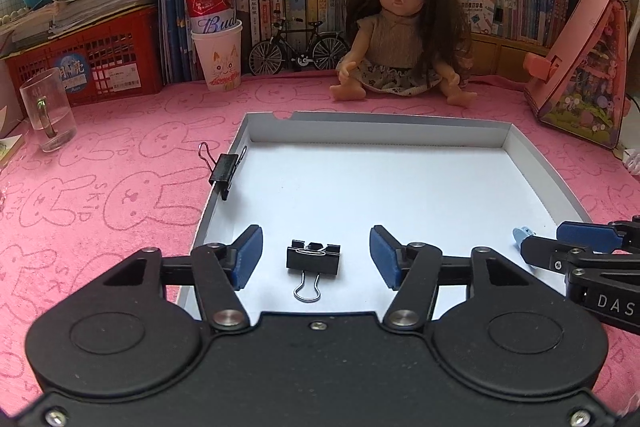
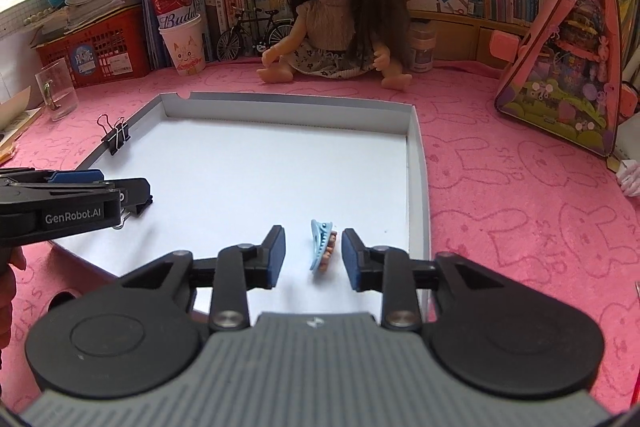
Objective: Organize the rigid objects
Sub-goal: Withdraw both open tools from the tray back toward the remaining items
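A shallow white box lid (image 1: 376,135) (image 2: 288,109) lies on the pink cloth. My left gripper (image 1: 316,257) is open, and a black binder clip (image 1: 313,261) lies flat on the lid floor between its fingers, untouched. A second black binder clip (image 1: 225,169) (image 2: 116,137) is clamped on the lid's left rim. My right gripper (image 2: 313,255) is open around a small light-blue hair clip (image 2: 322,243) that lies on the lid floor near the right wall; the clip also shows in the left wrist view (image 1: 522,235). The left gripper's side hides the first binder clip in the right wrist view.
A doll (image 1: 400,39) (image 2: 340,23) sits behind the lid. A model bicycle (image 1: 298,47), a paper cup holding a red can (image 1: 218,55), a red crate (image 1: 88,63) and a glass mug (image 1: 48,111) stand at the back left. A pink triangular toy case (image 2: 572,67) stands right.
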`<state>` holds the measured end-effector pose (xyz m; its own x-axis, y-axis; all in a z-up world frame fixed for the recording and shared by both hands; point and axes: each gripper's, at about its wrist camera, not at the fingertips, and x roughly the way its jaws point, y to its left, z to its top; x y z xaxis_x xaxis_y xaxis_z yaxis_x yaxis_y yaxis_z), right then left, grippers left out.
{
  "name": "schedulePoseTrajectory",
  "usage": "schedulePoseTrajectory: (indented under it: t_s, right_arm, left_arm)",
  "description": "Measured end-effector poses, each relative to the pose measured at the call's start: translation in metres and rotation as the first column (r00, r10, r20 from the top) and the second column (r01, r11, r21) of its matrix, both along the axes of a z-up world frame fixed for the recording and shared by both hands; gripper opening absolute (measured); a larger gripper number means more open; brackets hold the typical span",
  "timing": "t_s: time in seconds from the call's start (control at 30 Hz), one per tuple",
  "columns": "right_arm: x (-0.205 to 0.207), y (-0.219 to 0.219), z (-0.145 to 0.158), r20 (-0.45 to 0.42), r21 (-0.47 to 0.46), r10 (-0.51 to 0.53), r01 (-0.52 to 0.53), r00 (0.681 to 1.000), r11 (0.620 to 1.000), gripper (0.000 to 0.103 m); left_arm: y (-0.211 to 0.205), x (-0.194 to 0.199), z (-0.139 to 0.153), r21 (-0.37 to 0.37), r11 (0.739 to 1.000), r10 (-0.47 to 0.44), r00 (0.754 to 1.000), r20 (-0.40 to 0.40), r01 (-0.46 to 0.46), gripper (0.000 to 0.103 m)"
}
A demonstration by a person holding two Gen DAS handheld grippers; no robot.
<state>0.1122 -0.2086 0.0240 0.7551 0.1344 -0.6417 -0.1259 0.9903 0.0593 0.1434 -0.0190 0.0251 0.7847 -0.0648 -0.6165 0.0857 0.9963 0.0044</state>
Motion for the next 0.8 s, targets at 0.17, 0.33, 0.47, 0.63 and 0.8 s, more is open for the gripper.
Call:
schedulePoseTrajectory:
  t_s: [0.17,0.33,0.47,0.63,0.8]
  right_arm:
    - [-0.01,0.002,0.008,0.038,-0.01,0.013,-0.013,0.999,1.0,0.068]
    - [-0.019,0.004,0.014,0.065,-0.018,0.026,-0.025,0.998,1.0,0.078]
    - [-0.026,0.005,0.017,0.074,-0.013,0.032,-0.031,0.997,0.999,0.082]
    - [-0.038,0.007,0.02,0.093,-0.017,0.044,-0.043,0.995,0.999,0.085]
    - [-0.052,0.008,0.023,0.108,-0.019,0.058,-0.056,0.993,0.998,0.086]
  left_arm:
    - [-0.002,-0.013,0.006,0.023,1.0,-0.017,1.0,0.023,0.017,0.073]
    - [0.001,-0.023,0.011,0.012,1.0,-0.029,0.999,0.03,0.029,0.077]
    - [0.004,-0.033,0.013,0.005,0.999,-0.035,0.999,0.034,0.034,0.078]
    - [0.008,-0.046,0.014,-0.002,0.999,-0.046,0.999,0.029,0.047,0.079]
    - [0.013,-0.061,0.016,-0.02,0.998,-0.055,0.998,0.031,0.056,0.079]
